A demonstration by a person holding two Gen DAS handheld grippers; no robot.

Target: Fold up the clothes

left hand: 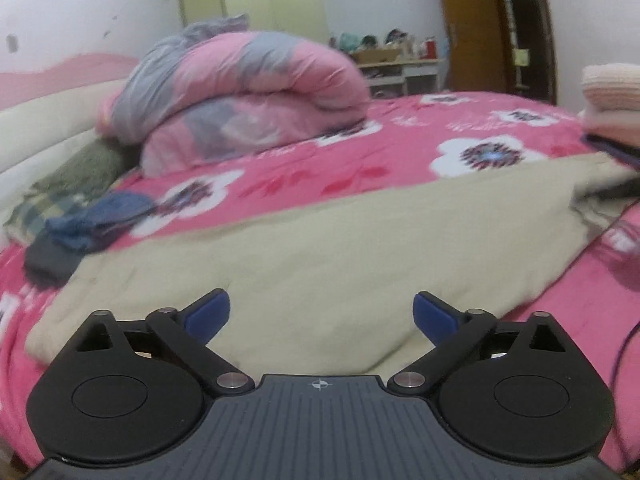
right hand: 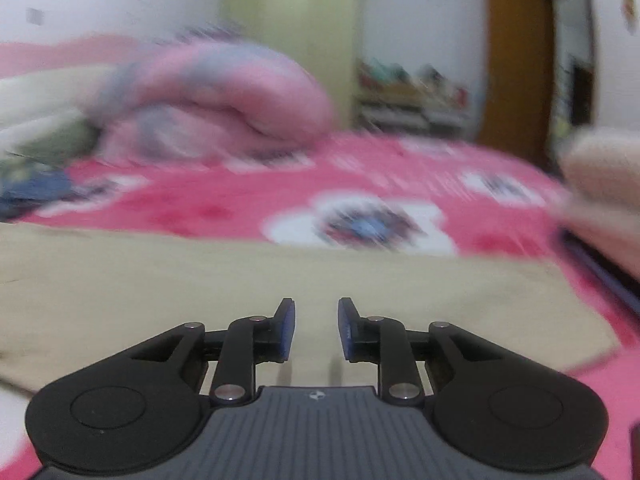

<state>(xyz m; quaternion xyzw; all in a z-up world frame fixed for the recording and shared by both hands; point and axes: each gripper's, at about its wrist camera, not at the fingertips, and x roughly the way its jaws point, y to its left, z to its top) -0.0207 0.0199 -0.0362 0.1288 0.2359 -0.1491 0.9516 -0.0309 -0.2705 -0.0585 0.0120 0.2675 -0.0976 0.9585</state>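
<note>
A beige garment [left hand: 312,240] lies spread flat across the pink floral bed [left hand: 360,148] — laid out wide, likely so its edges are easy to take. The left tongs [left hand: 322,314] hang over its near edge, spread wide and holding nothing; the right tongs [right hand: 316,328] hover nearby, parted narrowly, empty too. Folded pale clothes [left hand: 610,96] sit stacked at the right.

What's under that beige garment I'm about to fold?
The beige garment lies spread on the pink floral bedspread, which shows past its far and right edges. At its left corner, dark grey cloth sits partly under blue clothes. Anything beneath its middle is covered.
</note>
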